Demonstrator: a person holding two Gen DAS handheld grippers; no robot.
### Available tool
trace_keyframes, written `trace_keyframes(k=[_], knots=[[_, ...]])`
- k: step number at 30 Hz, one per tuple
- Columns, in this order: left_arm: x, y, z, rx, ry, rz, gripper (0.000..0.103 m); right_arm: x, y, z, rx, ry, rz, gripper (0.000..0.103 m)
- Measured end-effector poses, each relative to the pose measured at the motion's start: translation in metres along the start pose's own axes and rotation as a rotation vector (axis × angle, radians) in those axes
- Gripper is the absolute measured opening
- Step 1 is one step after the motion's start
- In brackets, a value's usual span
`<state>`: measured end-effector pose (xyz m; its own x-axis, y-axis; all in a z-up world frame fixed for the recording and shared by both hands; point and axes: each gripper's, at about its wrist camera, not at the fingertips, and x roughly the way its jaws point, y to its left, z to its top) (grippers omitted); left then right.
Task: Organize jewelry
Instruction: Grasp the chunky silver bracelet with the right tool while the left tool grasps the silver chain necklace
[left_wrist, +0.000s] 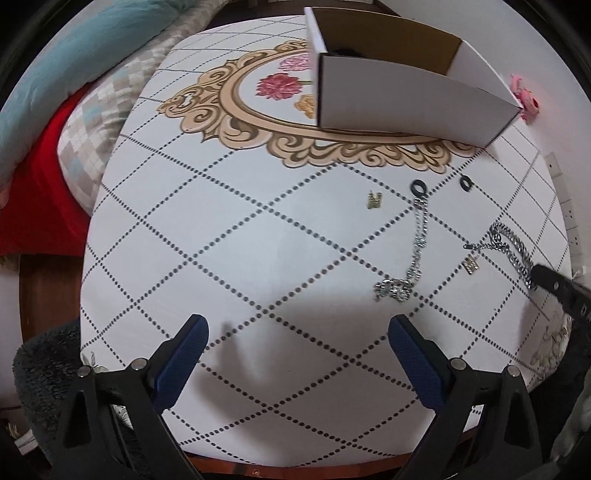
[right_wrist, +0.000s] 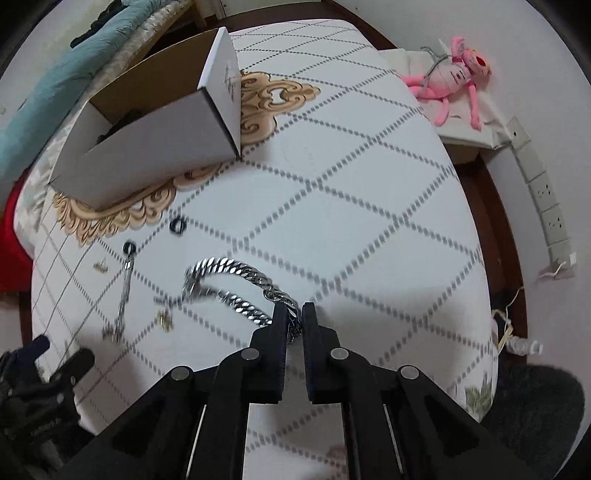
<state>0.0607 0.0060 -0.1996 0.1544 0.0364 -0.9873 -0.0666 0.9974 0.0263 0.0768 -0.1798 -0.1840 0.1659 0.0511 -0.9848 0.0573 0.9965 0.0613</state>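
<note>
A thick silver chain (right_wrist: 236, 284) lies looped on the patterned tablecloth; my right gripper (right_wrist: 294, 314) is shut on its near end. The same chain (left_wrist: 511, 243) and the right gripper's tip (left_wrist: 543, 277) show at the right of the left wrist view. A thin sparkly chain (left_wrist: 415, 243) with a black ring (left_wrist: 418, 187) lies mid-right, a second black ring (left_wrist: 466, 183) beside it. Two small gold pendants (left_wrist: 375, 200) (left_wrist: 471, 264) lie on the cloth. My left gripper (left_wrist: 295, 332) is open and empty above the near table edge. An open white cardboard box (left_wrist: 402, 107) stands at the back.
The round table (left_wrist: 221, 240) has a diamond-patterned cloth with a floral medallion. Bedding and a red cloth (left_wrist: 44, 192) lie to the left. A pink plush toy (right_wrist: 454, 81) lies on a white cloth at the right, with a power strip (right_wrist: 546, 206) near it. Something dark lies inside the box (right_wrist: 122, 122).
</note>
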Motion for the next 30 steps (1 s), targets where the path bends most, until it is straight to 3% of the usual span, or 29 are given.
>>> trace_keyframes(k=[4,11,18,20,25,27,29,30], knots=[[0.000,-0.015,0.000,0.046,-0.011,-0.021,0.090,0.000,-0.013,-0.010,0.039,0.007,0.024,0.008],[0.006,-0.041,0.000,0.117,-0.006,-0.034,0.087,-0.001,-0.012,-0.008,0.051,0.012,0.030,0.008],[0.007,-0.059,0.002,0.125,0.003,-0.052,0.082,0.006,-0.019,0.004,0.064,0.017,0.032,0.008],[0.007,-0.062,0.002,0.129,0.007,-0.055,0.073,0.006,-0.019,0.004,0.063,0.018,0.032,0.008],[0.009,-0.065,0.010,0.138,0.003,-0.057,0.061,0.007,-0.020,0.005,0.068,0.020,0.036,0.008],[0.007,-0.066,0.013,0.147,-0.011,-0.060,0.049,0.007,-0.021,0.005,0.067,0.020,0.035,0.008],[0.005,-0.067,0.017,0.164,-0.023,-0.064,0.028,0.007,-0.020,0.006,0.064,0.020,0.032,0.008],[0.004,-0.069,0.019,0.174,-0.027,-0.067,0.023,0.007,-0.020,0.006,0.063,0.020,0.031,0.008]])
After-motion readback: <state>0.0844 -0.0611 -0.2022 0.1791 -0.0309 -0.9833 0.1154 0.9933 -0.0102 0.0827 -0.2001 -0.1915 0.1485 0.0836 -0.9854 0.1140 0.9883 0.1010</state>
